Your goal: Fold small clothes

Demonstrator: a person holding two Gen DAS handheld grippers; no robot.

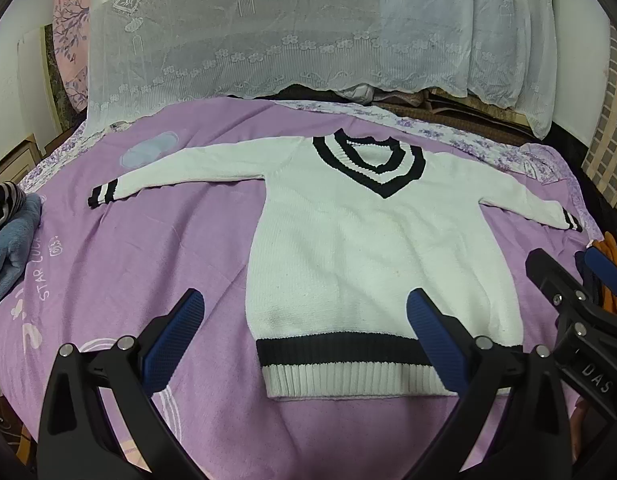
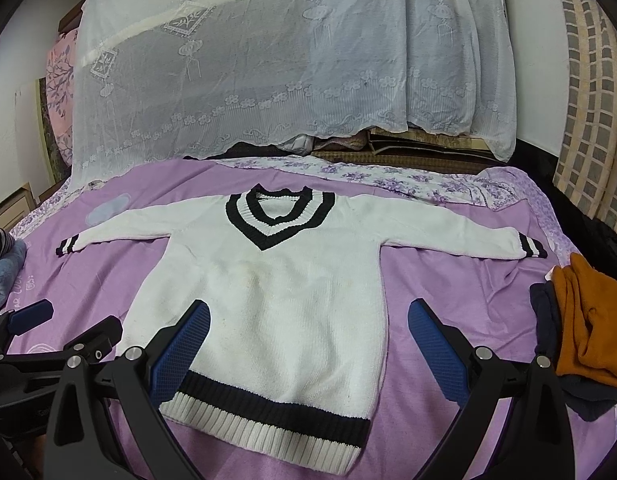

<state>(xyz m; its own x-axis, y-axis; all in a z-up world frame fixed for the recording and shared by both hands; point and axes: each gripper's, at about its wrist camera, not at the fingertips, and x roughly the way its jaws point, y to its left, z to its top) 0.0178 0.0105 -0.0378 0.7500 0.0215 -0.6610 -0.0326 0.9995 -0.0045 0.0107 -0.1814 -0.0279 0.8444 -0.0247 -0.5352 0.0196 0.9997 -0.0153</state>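
Your sweater (image 1: 364,248) lies flat on the bedspread (image 1: 148,240), face up, neck away from you and hem nearest. Both grippers, left gripper (image 1: 304,344) and right gripper (image 2: 308,344), hang empty with jaws spread above the hem; each sleeve stretches sideways towards its own side's hand.

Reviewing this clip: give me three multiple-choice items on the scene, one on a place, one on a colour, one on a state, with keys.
1. Where is the orange garment?
A. right of the sweater
B. on the sweater
C. under the lace curtain

2. What colour are the sweater's stripes?
A. red
B. black
C. green

3. How does the sweater lie?
A. folded in half
B. bunched up
C. flat, sleeves spread

Key: 1 A, it sits at the bedspread's right edge; 2 B, black bands mark collar, cuffs and hem; 3 C, both sleeves stretch outward.
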